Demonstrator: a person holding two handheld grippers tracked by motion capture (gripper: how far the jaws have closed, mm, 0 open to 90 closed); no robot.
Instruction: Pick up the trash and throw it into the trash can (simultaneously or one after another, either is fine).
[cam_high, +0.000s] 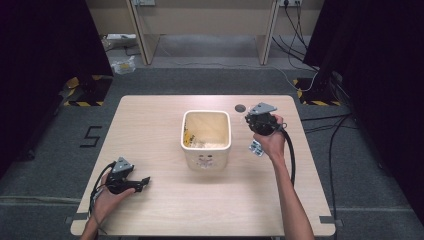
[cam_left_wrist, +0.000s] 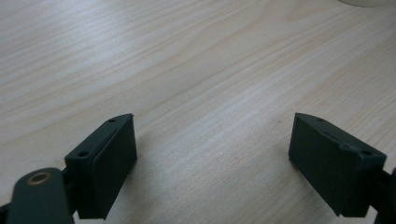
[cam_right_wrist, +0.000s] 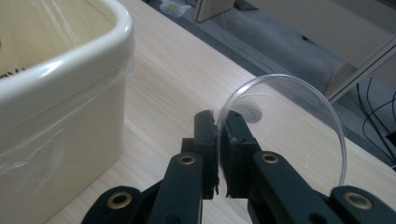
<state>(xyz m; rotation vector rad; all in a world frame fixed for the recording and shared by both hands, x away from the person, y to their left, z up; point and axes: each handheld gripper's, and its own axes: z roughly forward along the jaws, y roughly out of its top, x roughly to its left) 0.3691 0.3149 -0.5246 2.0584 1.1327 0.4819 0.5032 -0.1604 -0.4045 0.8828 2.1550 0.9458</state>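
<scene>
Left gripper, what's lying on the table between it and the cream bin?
Nothing: the high view shows bare wood between the left gripper, jaws open, and the cream bin. The left gripper view shows the same bare table ahead of the jaws.

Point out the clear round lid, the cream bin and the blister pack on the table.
clear round lid (cam_right_wrist: 299, 107), right gripper view, on its transparent face above the jaws.
cream bin (cam_high: 206, 114), high view, on its far rim.
blister pack (cam_high: 255, 147), high view, on its part showing beside the hand.
</scene>
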